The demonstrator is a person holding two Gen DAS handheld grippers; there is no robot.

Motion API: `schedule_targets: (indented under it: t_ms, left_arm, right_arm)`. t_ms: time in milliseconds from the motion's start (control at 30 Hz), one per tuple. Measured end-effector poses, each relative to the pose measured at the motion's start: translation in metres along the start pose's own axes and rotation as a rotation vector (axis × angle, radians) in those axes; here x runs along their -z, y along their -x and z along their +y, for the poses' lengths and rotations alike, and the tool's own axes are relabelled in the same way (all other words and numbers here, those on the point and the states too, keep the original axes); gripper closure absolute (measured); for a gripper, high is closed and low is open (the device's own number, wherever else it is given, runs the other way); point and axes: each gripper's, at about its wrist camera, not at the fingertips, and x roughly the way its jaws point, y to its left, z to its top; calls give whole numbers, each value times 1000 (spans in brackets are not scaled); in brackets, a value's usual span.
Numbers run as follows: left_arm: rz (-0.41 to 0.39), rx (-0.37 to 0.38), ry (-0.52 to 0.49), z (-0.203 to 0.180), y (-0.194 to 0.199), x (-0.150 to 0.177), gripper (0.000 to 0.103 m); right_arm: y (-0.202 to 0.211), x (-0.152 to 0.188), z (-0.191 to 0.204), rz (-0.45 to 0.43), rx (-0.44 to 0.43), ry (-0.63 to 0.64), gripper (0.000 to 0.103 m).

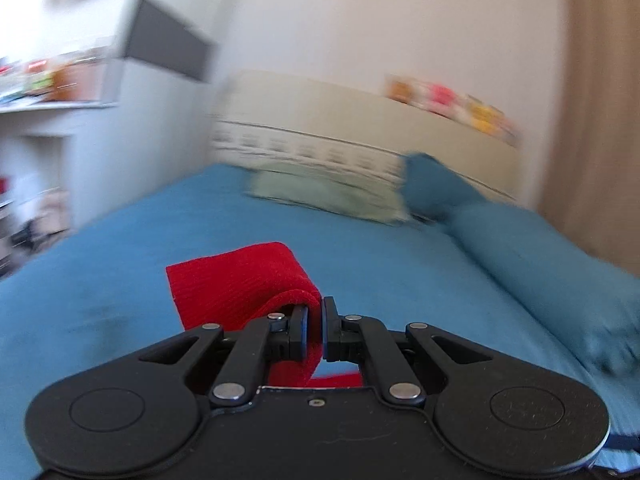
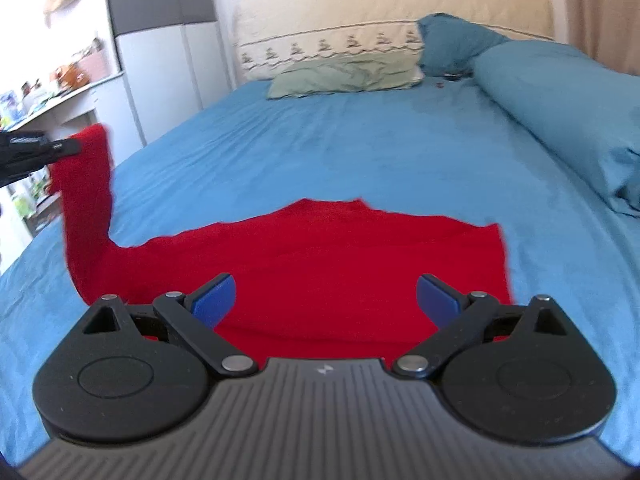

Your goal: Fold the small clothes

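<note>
A red knit garment point(image 2: 320, 264) lies spread on the blue bed sheet point(image 2: 360, 148). My left gripper point(image 1: 315, 328) is shut on one end of the garment point(image 1: 240, 280) and holds it lifted above the bed. In the right wrist view that lifted red strip point(image 2: 86, 200) rises at the far left to the left gripper point(image 2: 76, 146). My right gripper point(image 2: 325, 300) is open and empty, just above the near part of the garment, its blue pads point(image 2: 214, 300) wide apart.
A green pillow point(image 2: 344, 74) and a blue pillow point(image 2: 452, 40) lie against the cream headboard point(image 2: 360, 12). A rolled blue duvet point(image 2: 560, 108) runs along the right side of the bed. A wardrobe and shelves point(image 2: 72, 80) stand to the left.
</note>
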Motion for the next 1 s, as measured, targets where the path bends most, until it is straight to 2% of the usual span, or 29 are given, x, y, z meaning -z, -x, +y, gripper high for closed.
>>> schedule_targets:
  t_ms: [67,133,267,367,433,500,533,567,633,667,733,800,1000]
  left_arm:
    - [40,60,-57,-49,-22,15,97]
    - [100,100,-73,-85,-47,38,97]
    - [226,125,-123,-135,-87,96,97]
    - [310,132,-154,-152,-106,133,97]
    - [352,135,-147,-148,-115,148,96]
    - [365,145,-159,-143,-115,153,91]
    - [362,152,-173,-139,-112,152,74]
    - [359,163,-193,-139,-107,151,48]
    - [334,151,-243,-141,-96,148,20]
    - [318,126,-274,-139,-87,146,13]
    - [306,113,-298,-126,-71,141,11]
    - [317,94,-286,-102,-58,136,10]
    - [337,-30,-305,-39,-46,134,9]
  right_arm:
    - [4,1,-21,-9,27,-19,0]
    - [8,3,-42,-11,55,-40,0]
    - [8,11,-76,12,87,-65,0]
    - [1,19,-95,43,96,-66,0]
    - [-6,23,-102,61,98,-59,0]
    - [-12,27,-105,73,97,-54,0]
    - [-14,27,-105,76,93,-51,0]
    - [-16,25,-103,74,91,-48,0]
    - [-19,20,-99,68,77,-31,0]
    - [-21,16,-95,67,62,-19,0]
    - [-29,4,-83,88,19,24,0]
    - [-42,-7,-63,145,-18,104,0]
    - [-91,-15,10,230,-35,418,0]
